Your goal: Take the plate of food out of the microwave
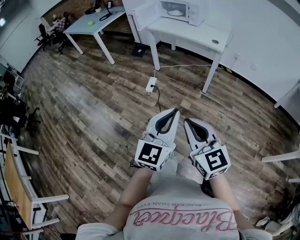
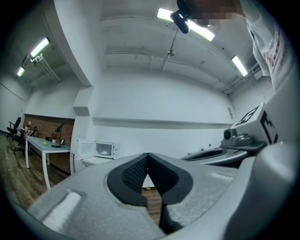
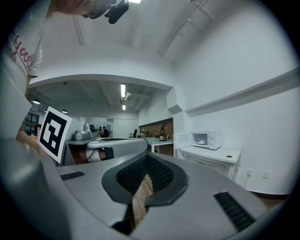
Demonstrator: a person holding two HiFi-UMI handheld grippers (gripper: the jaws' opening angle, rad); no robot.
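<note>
White microwave [image 1: 187, 11] on far white table [image 1: 201, 36], upright, door [image 1: 144, 15] swung wide open to the left. Plate of food [image 1: 174, 12] lies flat inside the cavity, pale, details too small to tell

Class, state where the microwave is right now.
Head view, top centre: the microwave, door open, stands on the white table by the far wall, to the right of the desk.

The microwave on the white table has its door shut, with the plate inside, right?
No. The microwave has its door open, not shut; the head view shows it swung wide. It does sit on the white table with the plate inside.
</note>
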